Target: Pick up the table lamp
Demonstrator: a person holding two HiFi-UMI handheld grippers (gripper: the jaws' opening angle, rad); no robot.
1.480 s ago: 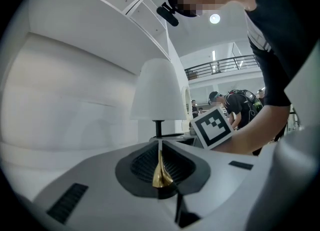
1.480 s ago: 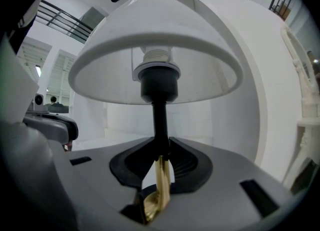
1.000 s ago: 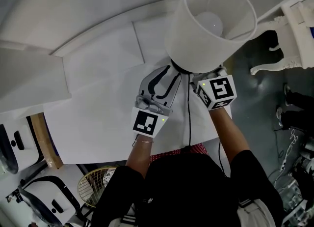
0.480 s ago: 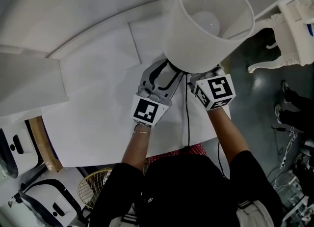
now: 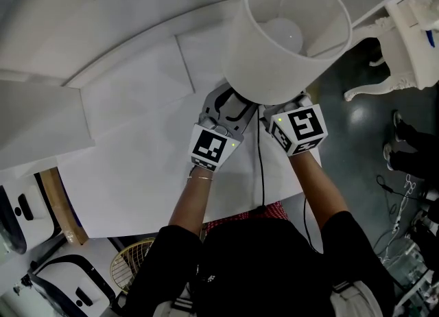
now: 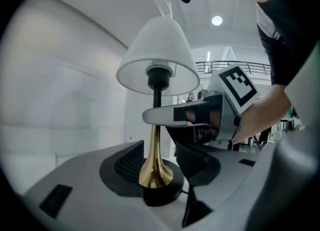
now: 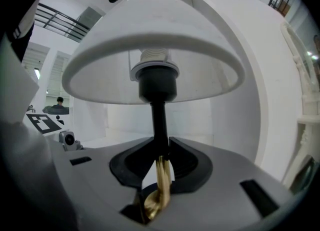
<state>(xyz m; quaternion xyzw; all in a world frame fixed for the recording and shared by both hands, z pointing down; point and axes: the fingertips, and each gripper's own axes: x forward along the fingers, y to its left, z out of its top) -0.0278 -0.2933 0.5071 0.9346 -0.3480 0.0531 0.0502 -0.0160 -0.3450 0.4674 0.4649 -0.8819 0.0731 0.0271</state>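
The table lamp has a white shade [image 5: 288, 34], a black upper stem, a gold flared foot [image 6: 155, 167] and a black base [image 6: 161, 192]. It stands at the white table's [image 5: 137, 158] near right. My right gripper [image 7: 161, 167] is shut on the stem just above the gold part, and it also shows as a grey jaw across the stem [image 6: 187, 115]. My left gripper [image 6: 159, 162] is open, its dark pads [image 6: 127, 162] standing either side of the gold foot low by the base. In the head view the shade hides both grippers' tips; their marker cubes [image 5: 215, 147] show.
The lamp's black cord [image 5: 261, 171] runs down the table toward the person. A white carved piece of furniture [image 5: 405, 34] stands on the dark floor at right. A wicker basket [image 5: 134, 261] sits below the table's near left edge.
My left gripper has slid forward and lower, under the shade toward the lamp's foot, and its jaws have spread wider. The right gripper and the lamp have stayed put.
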